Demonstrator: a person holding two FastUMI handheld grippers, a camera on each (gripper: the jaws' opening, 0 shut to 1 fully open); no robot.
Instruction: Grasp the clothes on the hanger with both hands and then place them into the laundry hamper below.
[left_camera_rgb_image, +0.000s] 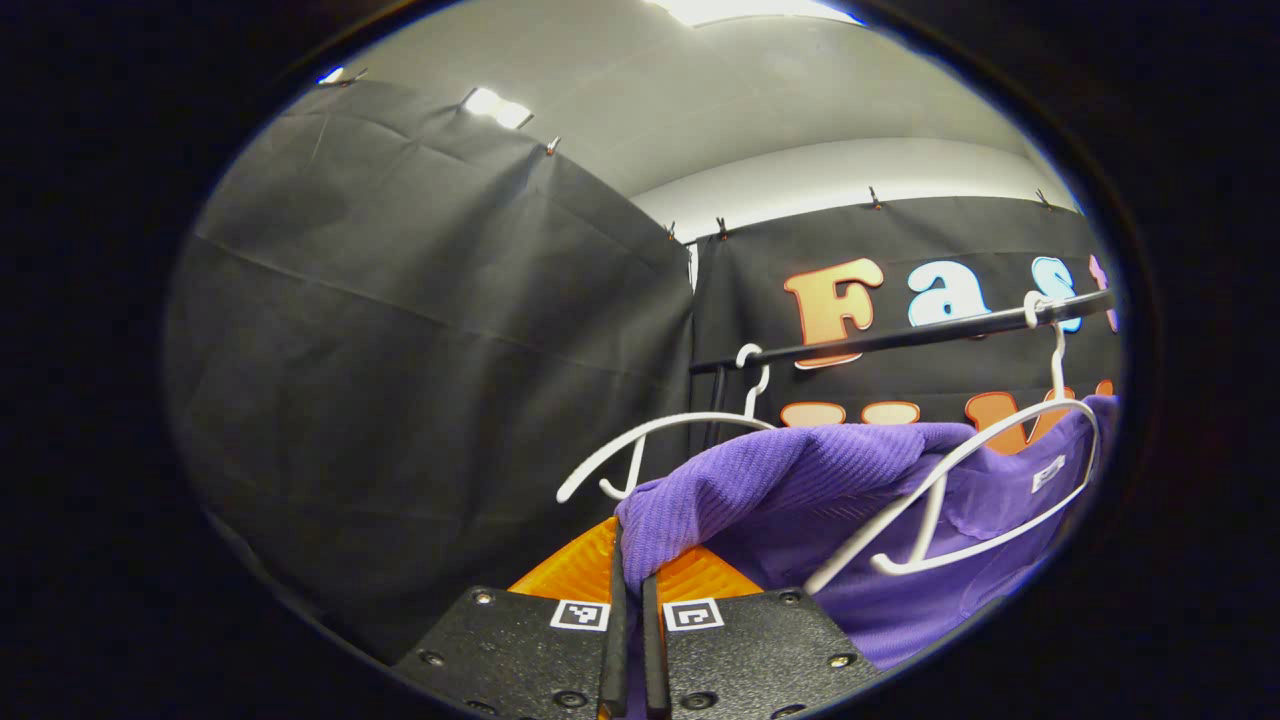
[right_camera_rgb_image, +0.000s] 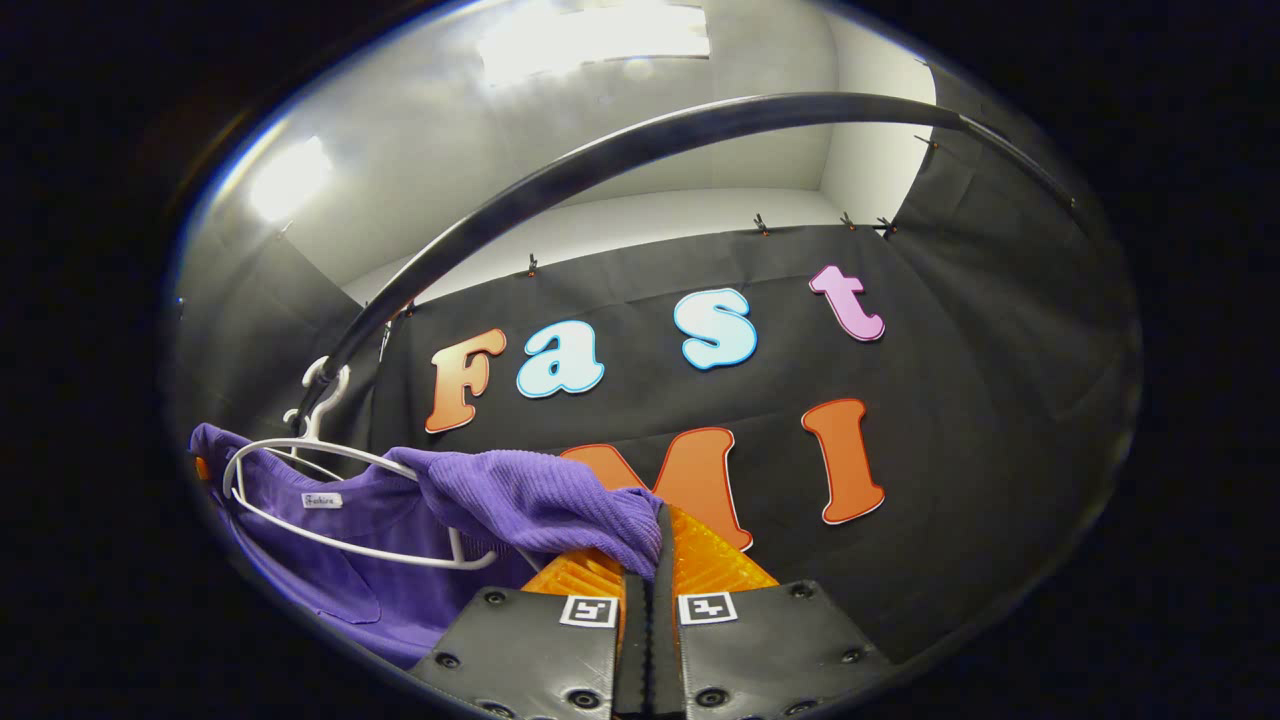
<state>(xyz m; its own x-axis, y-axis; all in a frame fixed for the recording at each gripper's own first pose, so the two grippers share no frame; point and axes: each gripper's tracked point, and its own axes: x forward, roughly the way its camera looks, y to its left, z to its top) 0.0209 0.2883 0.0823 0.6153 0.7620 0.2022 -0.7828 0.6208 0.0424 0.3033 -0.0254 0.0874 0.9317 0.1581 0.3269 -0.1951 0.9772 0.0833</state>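
In the left gripper view, the left hand-held gripper (left_camera_rgb_image: 632, 570) at 6 o'clock has its two fingers pressed together on a fold of the purple knit garment (left_camera_rgb_image: 800, 480), which drapes away toward 3 o'clock over a white hanger (left_camera_rgb_image: 960, 490). That hanger hooks on a dark rail (left_camera_rgb_image: 900, 340) running toward 2 o'clock; a second, bare white hanger (left_camera_rgb_image: 650, 435) hangs from the rail near the centre. In the right gripper view, the right hand-held gripper (right_camera_rgb_image: 650, 560) at 6 o'clock is likewise clamped on the purple knit garment (right_camera_rgb_image: 520, 500), which stretches toward 9 o'clock across the white hanger (right_camera_rgb_image: 330, 500) hooked on the dark rail (right_camera_rgb_image: 620, 150) arching overhead.
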